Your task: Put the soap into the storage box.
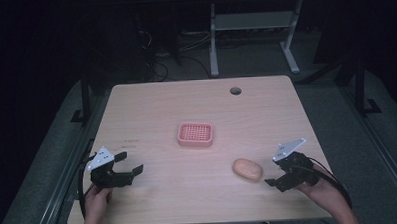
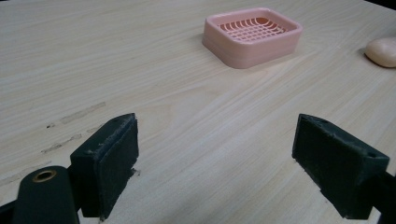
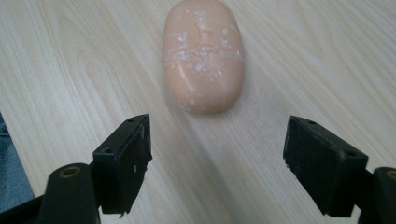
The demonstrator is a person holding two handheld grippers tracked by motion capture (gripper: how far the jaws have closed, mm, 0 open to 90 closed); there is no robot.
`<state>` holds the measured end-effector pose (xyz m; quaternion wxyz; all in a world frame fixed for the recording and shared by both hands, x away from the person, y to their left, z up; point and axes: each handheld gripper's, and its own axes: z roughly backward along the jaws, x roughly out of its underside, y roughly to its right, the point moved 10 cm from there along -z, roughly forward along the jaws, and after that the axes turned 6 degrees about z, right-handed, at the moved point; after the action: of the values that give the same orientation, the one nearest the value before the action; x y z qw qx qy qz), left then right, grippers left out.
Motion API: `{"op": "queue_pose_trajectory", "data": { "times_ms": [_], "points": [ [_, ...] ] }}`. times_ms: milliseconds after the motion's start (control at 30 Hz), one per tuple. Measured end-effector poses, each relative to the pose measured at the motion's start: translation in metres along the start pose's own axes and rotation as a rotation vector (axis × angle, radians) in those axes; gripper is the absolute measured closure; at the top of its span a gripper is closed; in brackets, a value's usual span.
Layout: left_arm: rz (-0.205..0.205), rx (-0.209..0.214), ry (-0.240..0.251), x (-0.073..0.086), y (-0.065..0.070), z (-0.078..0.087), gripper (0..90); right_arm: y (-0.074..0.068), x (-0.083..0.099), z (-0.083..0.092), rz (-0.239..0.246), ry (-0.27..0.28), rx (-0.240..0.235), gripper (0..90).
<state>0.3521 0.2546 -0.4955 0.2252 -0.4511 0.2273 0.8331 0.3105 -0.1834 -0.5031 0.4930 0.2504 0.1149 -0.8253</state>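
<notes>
1. We see the soap (image 1: 247, 170) lying on the tabletop (image 1: 151, 103) just beside the right tool (image 1: 275, 182), on that tool's left in the high view and straight ahead of its jaws in the right gripper view.
2. Our right tool stands wide with nothing between its pads (image 3: 123, 161); the bar sits just beyond their tips, apart from them.
3. In the right gripper view the soap's long axis runs away from the tool, roughly in line with it, so the jaws would close across the bar's narrow width, in our judgement.
4. The right hand (image 1: 322, 190) is much the nearer; our left tool (image 1: 129, 163) rests well apart at the tabletop's other side, also wide and holding nothing.
5. The soap is a smooth, rounded oval, peach-coloured, flecked with white marks; we judge it may slip under hard pads.
6. The pink soap dish (image 1: 195, 134), a rounded plastic rectangle with a grid insert, sits near the tabletop's middle, between both tools and farther away.
7. The tabletop is pale wood grain.
</notes>
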Motion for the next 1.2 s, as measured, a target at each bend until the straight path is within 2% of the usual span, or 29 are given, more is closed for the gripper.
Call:
{"op": "queue_pose_trajectory", "data": {
  "times_ms": [367, 1200],
  "points": [
    [-0.004, -0.002, 0.003, -0.001, -0.001, 0.001, 14.3, -0.002, -0.020, -0.013, 0.076, -0.029, -0.019, 22.9],
    [-0.001, 0.001, 0.006, -0.001, -0.001, 0.001, 14.2, -0.003, -0.045, -0.037, 0.093, -0.099, -0.071, 18.9]
  ]
}}
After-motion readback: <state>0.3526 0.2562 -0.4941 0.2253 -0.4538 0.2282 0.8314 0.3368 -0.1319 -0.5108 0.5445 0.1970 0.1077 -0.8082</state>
